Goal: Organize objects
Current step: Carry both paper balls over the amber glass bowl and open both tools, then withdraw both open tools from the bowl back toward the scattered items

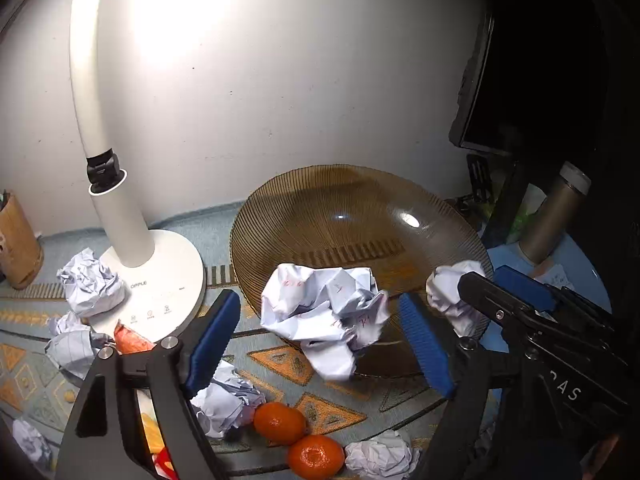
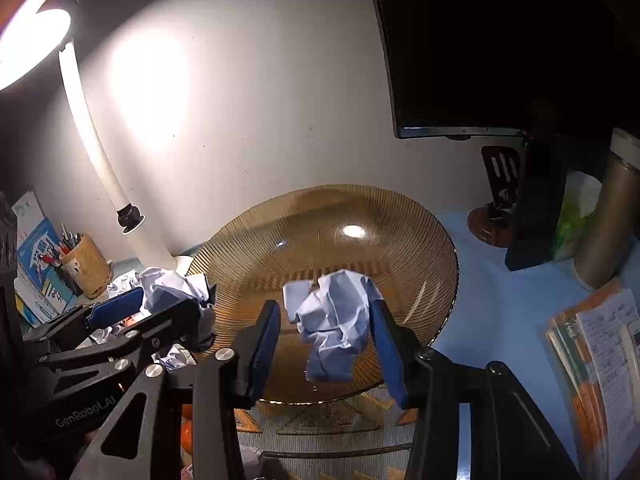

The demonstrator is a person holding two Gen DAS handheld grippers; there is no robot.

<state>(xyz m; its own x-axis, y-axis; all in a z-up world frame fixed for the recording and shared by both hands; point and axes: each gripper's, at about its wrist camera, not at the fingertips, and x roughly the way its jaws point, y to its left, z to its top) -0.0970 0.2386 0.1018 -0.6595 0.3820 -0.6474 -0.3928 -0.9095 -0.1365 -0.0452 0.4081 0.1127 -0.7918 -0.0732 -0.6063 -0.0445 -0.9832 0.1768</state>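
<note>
Lamp-lit desk (image 1: pixel 280 368) with clutter; both claws sit spread over the amber glass plate (image 1: pixel 320 216), left claw (image 1: pixel 320 344) and right claw (image 2: pixel 326 344) each with a crumpled paper ball (image 1: pixel 332 312) loose between the pads; I'd let them fall onto the plate, mid-dish, not the rim.

plate (image 1: pixel 312 216): amber, ribbed | tangerines (image 1: pixel 280 422): orange | lamp (image 1: pixel 132 240): white

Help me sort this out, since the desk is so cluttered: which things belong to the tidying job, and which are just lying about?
Part of the job:
- amber glass plate
- crumpled paper between the left gripper fingers
- crumpled paper at the right gripper
- loose paper balls
- probably the tangerines

Just lying about:
- desk lamp
- monitor
- metal flask
- pen holder
- notebooks
</note>
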